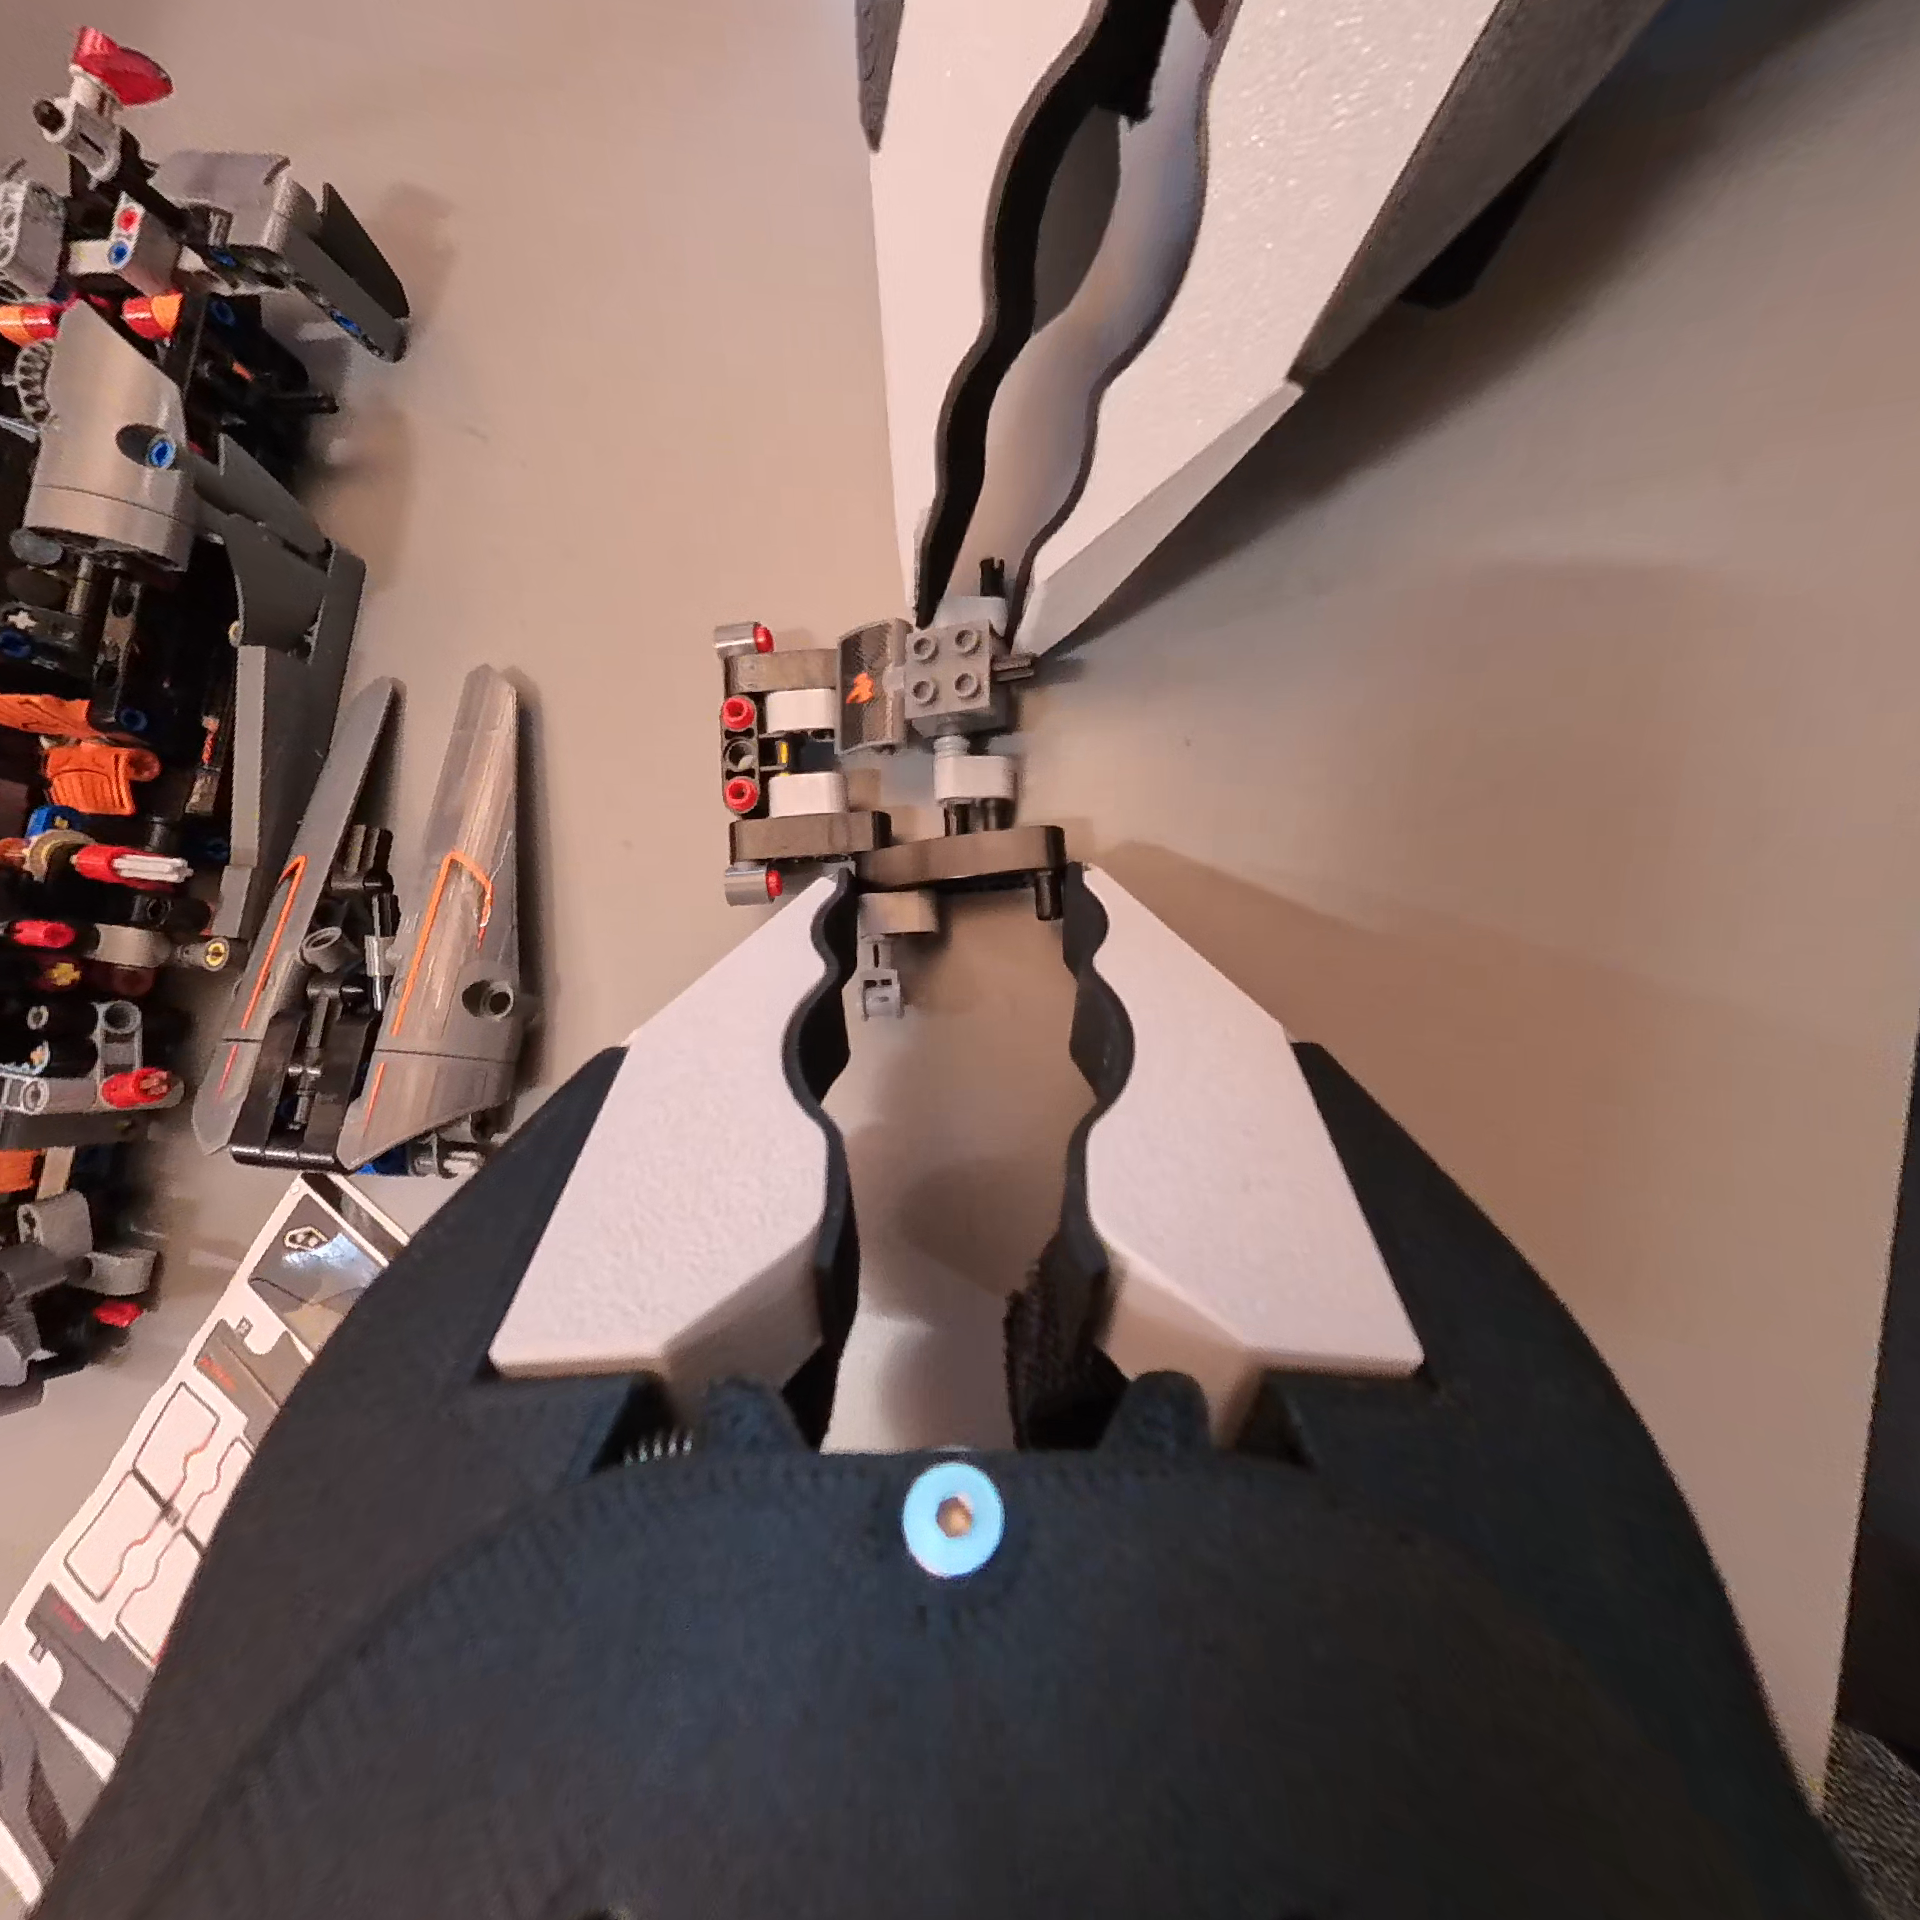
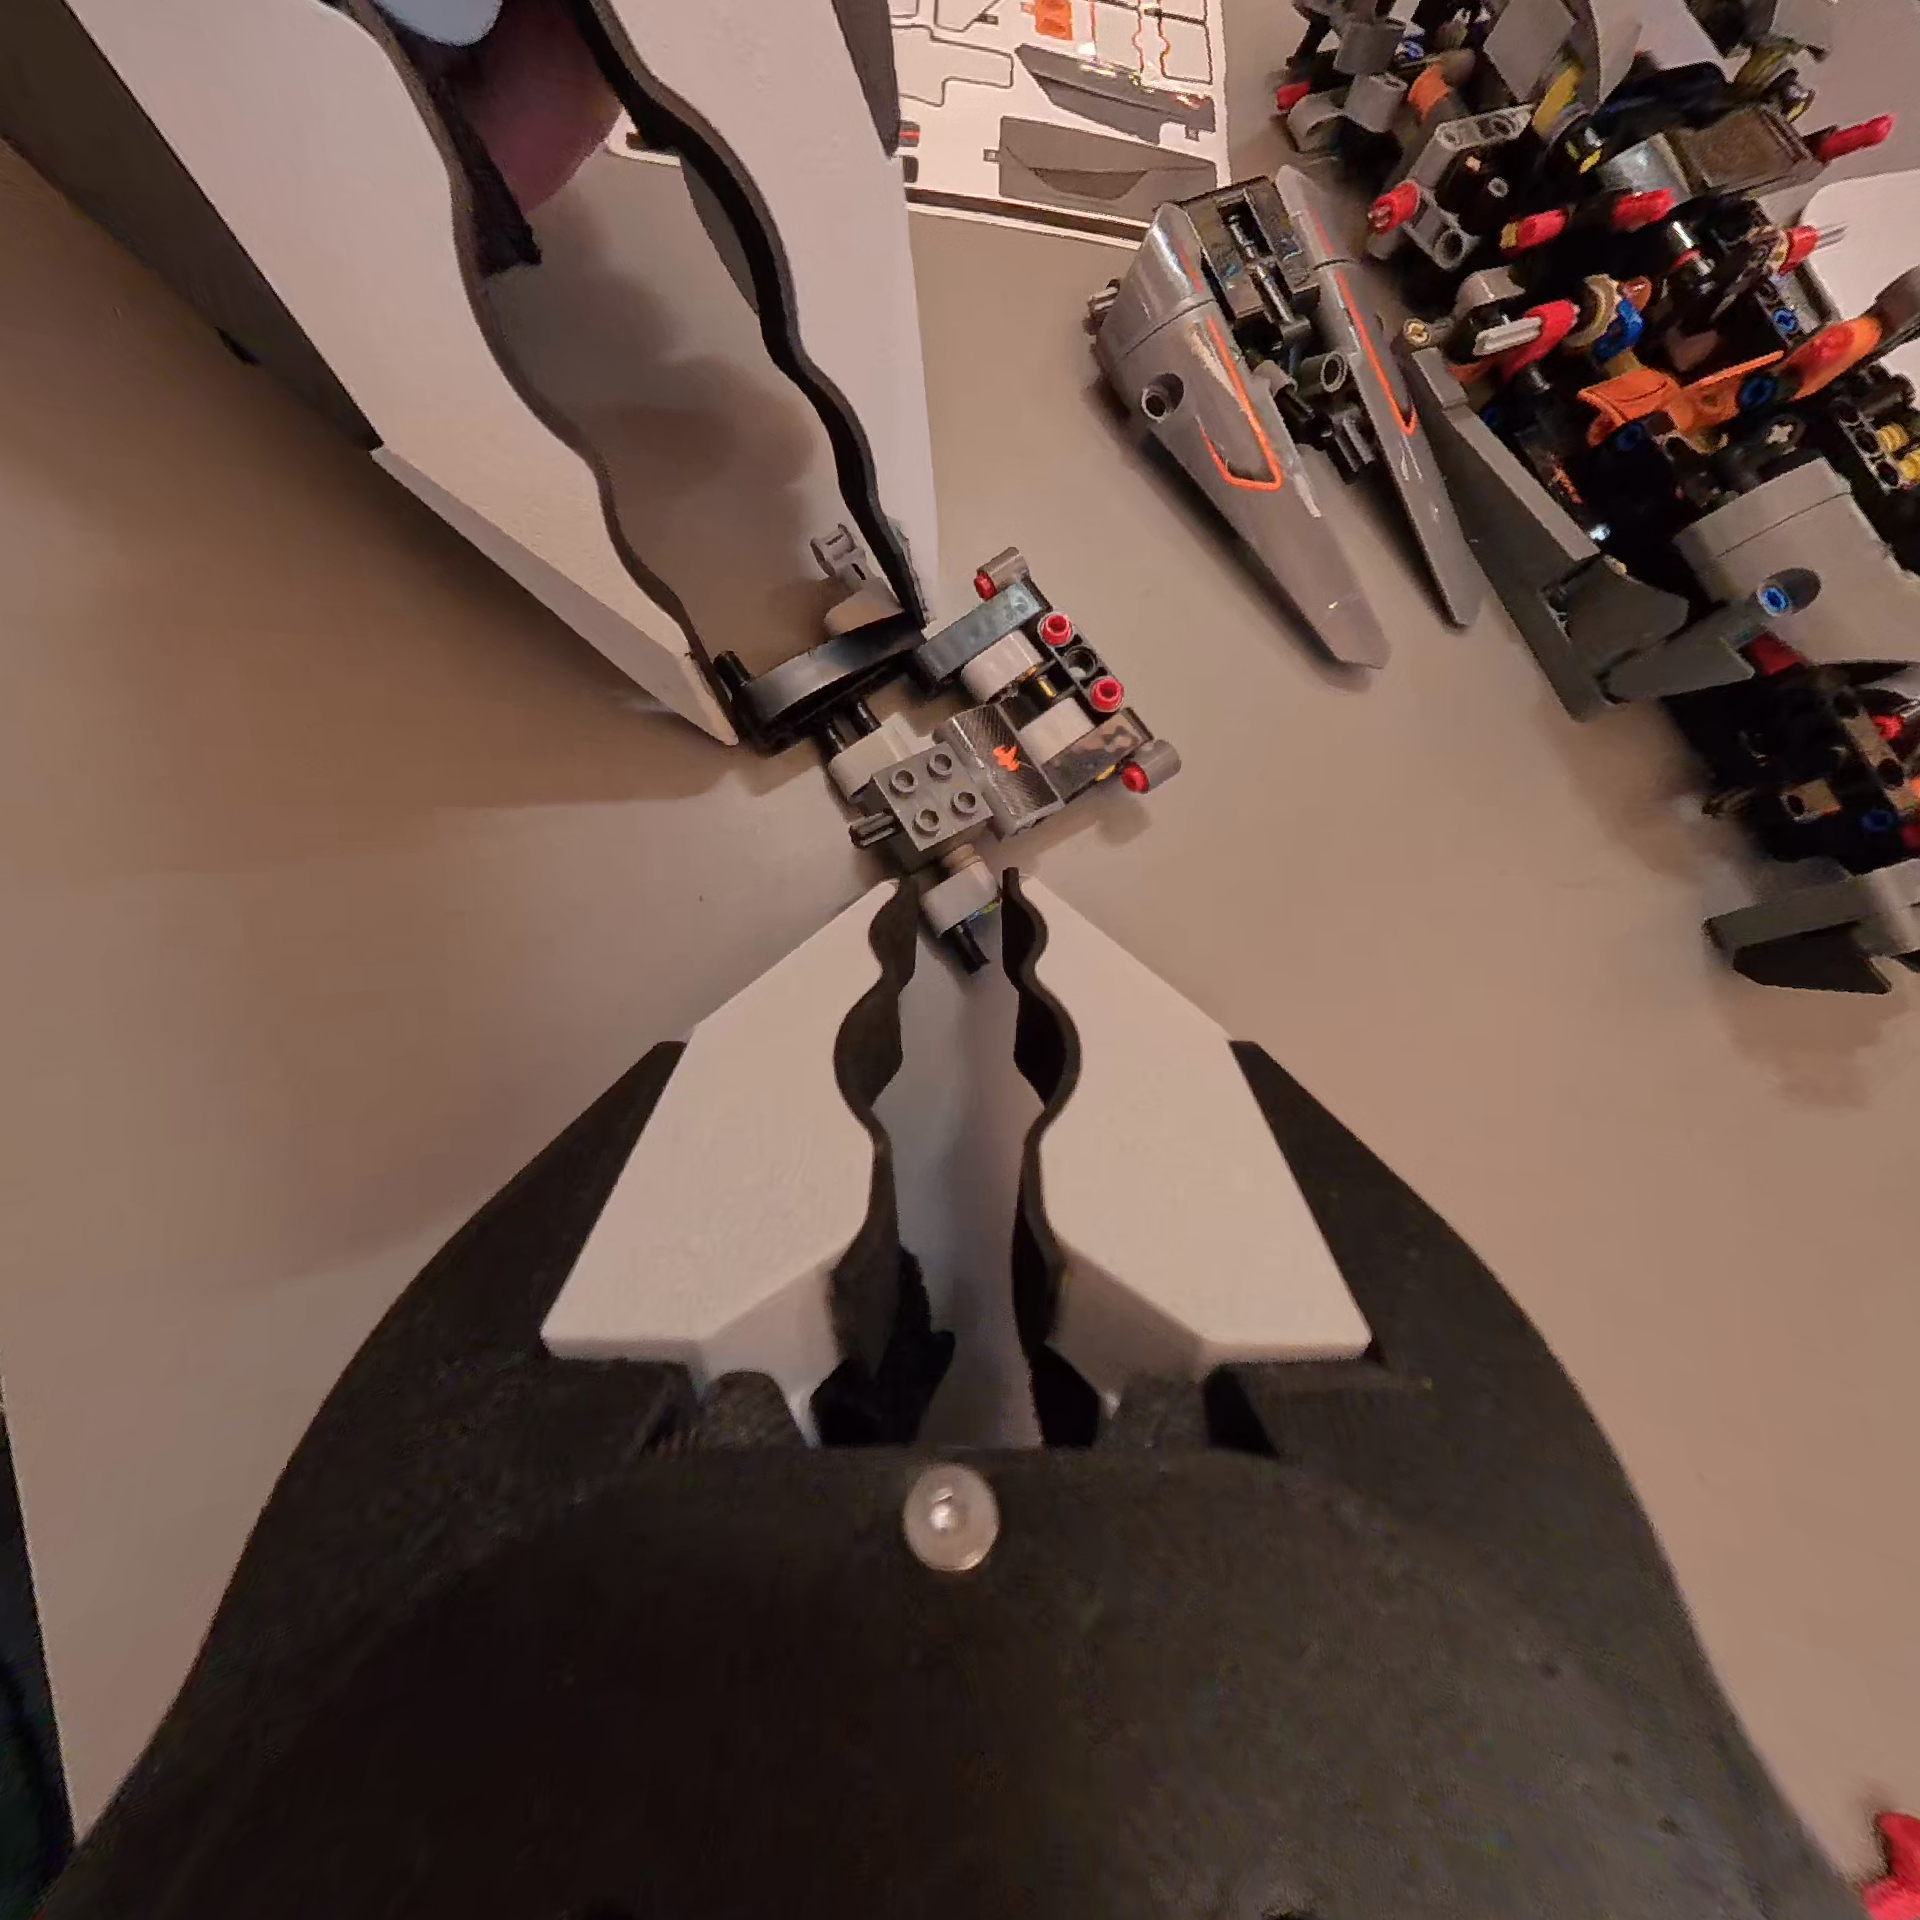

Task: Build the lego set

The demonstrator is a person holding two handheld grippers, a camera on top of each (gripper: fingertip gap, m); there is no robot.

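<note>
A small lego subassembly [image 1: 868, 717] with a grey 2x2 studded brick [image 1: 945, 681], white sleeves and red pins hangs between both grippers above the grey table. My left gripper [image 1: 958, 878] is shut on its black curved beam [image 1: 966, 854]. My right gripper [image 2: 954, 888] is shut on a light grey connector [image 2: 956, 899] on the black axle at the opposite end. The right gripper [image 1: 971, 613] enters the left wrist view from the top. The left gripper [image 2: 816, 665] enters the right wrist view from the upper left, on the black beam [image 2: 810, 675]. The studded brick [image 2: 930, 795] faces up.
A large, partly built lego vehicle [image 1: 104, 623] lies at the left, with a grey winged section with orange lines [image 1: 384, 935] beside it. A printed sheet [image 1: 208, 1403] lies near the left gripper. In the right wrist view they show as vehicle [image 2: 1714, 416], winged section [image 2: 1278, 416], sheet [image 2: 1060, 94]. There is about 5 centimeters between the tips of the two grippers.
</note>
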